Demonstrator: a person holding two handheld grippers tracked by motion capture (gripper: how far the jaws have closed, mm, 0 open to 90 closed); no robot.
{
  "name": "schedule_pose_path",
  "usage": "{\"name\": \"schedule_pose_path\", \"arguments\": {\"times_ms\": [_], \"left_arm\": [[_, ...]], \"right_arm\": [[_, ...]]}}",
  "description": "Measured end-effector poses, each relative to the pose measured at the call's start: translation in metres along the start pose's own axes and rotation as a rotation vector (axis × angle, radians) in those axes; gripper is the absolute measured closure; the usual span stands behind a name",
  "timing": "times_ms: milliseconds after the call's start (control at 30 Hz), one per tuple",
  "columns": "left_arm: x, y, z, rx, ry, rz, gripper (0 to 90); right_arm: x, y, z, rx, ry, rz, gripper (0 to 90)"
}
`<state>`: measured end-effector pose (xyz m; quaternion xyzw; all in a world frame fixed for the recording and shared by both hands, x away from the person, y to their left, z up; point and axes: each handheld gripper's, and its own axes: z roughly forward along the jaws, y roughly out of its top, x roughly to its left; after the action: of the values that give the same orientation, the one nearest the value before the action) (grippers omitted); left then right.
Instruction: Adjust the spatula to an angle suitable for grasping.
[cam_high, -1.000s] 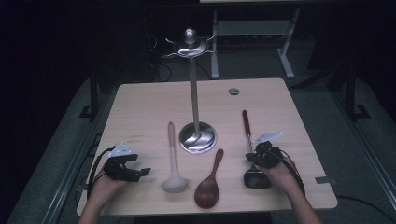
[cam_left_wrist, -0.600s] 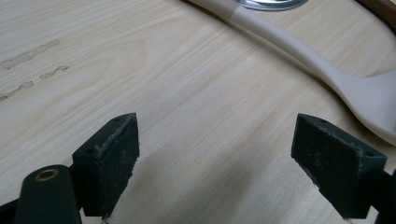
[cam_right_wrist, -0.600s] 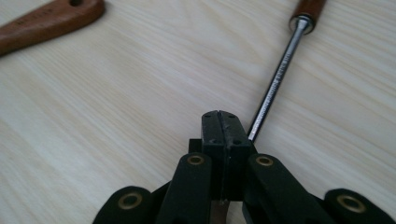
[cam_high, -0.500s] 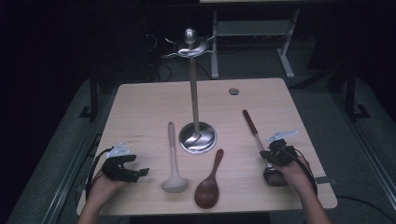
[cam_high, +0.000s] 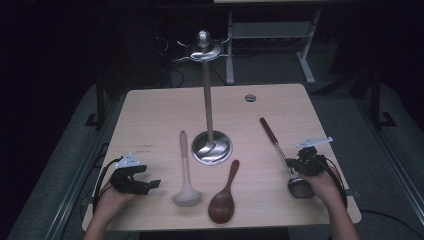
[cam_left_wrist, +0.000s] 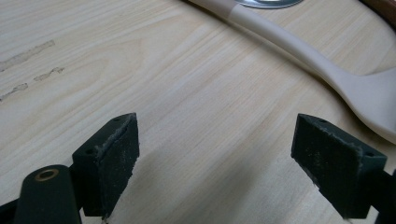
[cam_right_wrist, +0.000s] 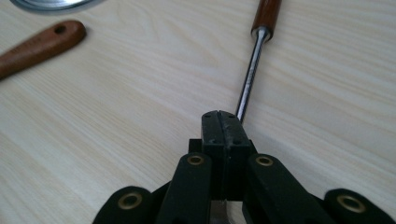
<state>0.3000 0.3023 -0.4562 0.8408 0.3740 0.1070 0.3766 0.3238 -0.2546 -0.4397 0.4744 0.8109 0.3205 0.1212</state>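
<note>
1. the left gripper (cam_high: 152, 185) rests low over the near left corner of the pale wooden table (cam_high: 150, 115), held by the person's left hand (cam_high: 112, 200); its jaws stand wide apart with only bare wood between them, its black pads (cam_left_wrist: 109, 163) gripping nothing.
2. the right gripper (cam_high: 295, 167) sits at the near right, in the person's right hand (cam_high: 320, 185); in the right gripper view its jaws are pressed together, and the thin steel shaft runs out from just behind their tips, so they appear clenched on the metal ladle with a reddish-brown wooden handle (cam_high: 277, 145).
3. the ladle's dark bowl (cam_high: 299, 188) lies on the table just beside that hand, and its handle points away toward the far right.
4. between the two grippers lie a dark brown wooden spoon (cam_high: 223, 200) and, left of it, a cream-coloured ladle (cam_high: 185, 175); both have their bowls near and handles pointing away.
5. beyond the two handles stands a tall silver metal utensil stand (cam_high: 209, 100), its round base (cam_high: 212, 148) on the table's middle and its hooked top (cam_high: 202, 47) bare.
6. a small grey round cap (cam_high: 250, 97) sits in the tabletop near the far edge.
</note>
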Motion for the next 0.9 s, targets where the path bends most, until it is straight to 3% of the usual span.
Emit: {"name": "schedule_pose_path", "arguments": {"times_ms": [133,267,400,733,900], "left_arm": [[-0.004,0.0,0.002,-0.003,-0.005,-0.006,15.0],[-0.005,0.001,0.005,0.018,-0.025,0.02,15.0],[-0.007,0.006,0.006,0.001,-0.031,0.02,15.0],[-0.011,0.003,0.004,-0.001,-0.041,0.028,14.9],[-0.01,0.003,0.003,-0.013,-0.048,0.018,14.9]], "right_arm": [[0.0,0.002,-0.006,-0.027,0.015,0.005,90.0],[0.001,0.004,-0.007,-0.029,0.023,-0.004,90.0],[0.001,0.007,-0.009,-0.037,0.023,0.018,89.9],[0.002,0.029,-0.006,-0.036,0.015,0.024,64.1],[0.002,0.04,0.0,-0.024,-0.017,0.034,52.7]]}}
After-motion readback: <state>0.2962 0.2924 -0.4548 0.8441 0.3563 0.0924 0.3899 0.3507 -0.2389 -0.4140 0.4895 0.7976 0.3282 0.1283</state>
